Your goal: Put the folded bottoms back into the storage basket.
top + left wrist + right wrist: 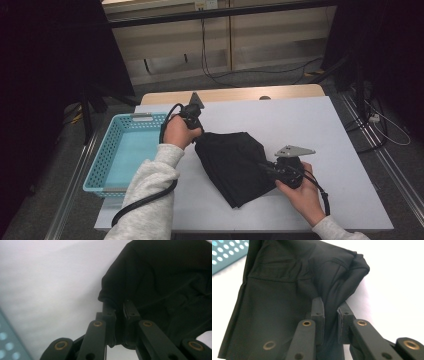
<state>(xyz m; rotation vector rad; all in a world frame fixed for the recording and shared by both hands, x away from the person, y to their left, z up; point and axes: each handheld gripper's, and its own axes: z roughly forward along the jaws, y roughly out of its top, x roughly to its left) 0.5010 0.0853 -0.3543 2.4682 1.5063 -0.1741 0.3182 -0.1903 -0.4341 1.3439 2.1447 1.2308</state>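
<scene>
Garment: black cloth point(232, 165), folded, on the white table point(345, 165), right of the blue basket point(117, 150).
Left gripper point(119, 311): clamped on the cloth's edge.
Right gripper point(331, 312): clamped on a fold of cloth.

Teal perforated basket point(120, 150), white table point(310, 130), floor cables point(260, 72)

The table point(345, 150) was bare to the right of the black cloth point(235, 165) and behind it, so a hand could pass there freely. On the left, the blue basket point(107, 155) stood just beside the table edge and its wall blocked a low way. The left sleeve point(150, 195) lay between basket and cloth
</scene>
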